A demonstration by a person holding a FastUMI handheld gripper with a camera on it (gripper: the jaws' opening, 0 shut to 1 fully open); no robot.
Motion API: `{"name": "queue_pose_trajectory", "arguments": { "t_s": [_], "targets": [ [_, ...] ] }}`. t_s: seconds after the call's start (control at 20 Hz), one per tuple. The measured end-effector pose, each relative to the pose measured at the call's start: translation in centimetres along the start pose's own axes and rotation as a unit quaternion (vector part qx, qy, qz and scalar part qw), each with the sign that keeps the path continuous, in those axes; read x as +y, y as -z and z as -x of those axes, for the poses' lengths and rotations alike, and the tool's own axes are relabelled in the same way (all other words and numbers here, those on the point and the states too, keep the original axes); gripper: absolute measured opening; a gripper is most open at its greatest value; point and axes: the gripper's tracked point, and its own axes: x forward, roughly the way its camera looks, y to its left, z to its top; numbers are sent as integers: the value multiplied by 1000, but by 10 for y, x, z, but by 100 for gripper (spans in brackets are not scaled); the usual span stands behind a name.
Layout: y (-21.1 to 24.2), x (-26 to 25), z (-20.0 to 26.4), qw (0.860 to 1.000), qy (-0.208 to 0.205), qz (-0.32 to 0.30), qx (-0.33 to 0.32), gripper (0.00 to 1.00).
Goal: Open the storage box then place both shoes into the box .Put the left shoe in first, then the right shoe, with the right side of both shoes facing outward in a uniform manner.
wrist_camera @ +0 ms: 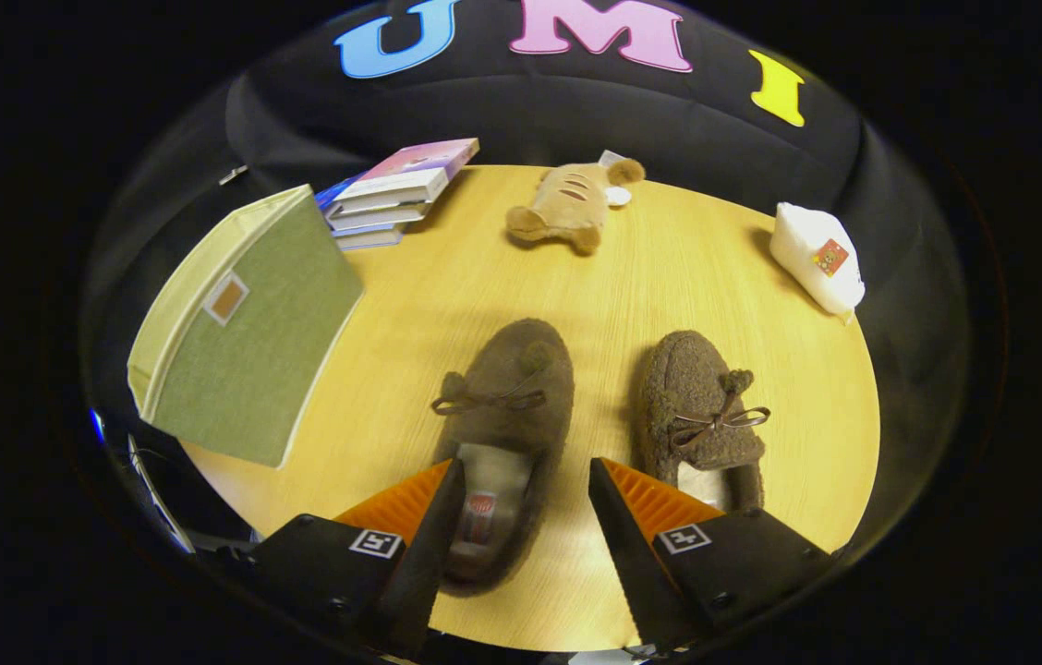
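Below, hand-held gripper (526, 476) open, left shoe (502, 420) between

Bright, even overhead light, soft shadows, sharp centre, strong fisheye bending at edges.

A: You've got a round wooden table (447, 305), two fuzzy brown shoes side by side: left shoe (507, 406), right shoe (701, 411).

B: And beyond them you see the green storage box (248, 342), closed, a book stack (392, 194), a plush toy (572, 208), a white pouch (817, 254).

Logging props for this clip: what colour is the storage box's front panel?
Olive green, with a pale cream rim, on the storage box; gripper view. Gripper open.
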Motion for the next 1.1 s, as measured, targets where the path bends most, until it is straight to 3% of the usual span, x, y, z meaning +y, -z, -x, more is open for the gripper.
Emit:
{"name": "queue_pose_trajectory", "arguments": {
  "t_s": [0.25,0.3,0.4,0.5,0.55,0.8,1.1],
  "targets": [
    [-6,-14,-38,999,35,-18,-29,69],
    [-9,-16,-42,998,41,-24,-35,55],
    [-11,-11,-47,998,41,-35,-45,39],
    [-13,-18,-46,996,66,-27,-57,14],
    [-12,-16,-44,996,66,-31,-57,9],
    [-40,2,-8,994,47,-41,-89,8],
    [-126,41,69,987,11,-36,-156,8]
  ]
}}
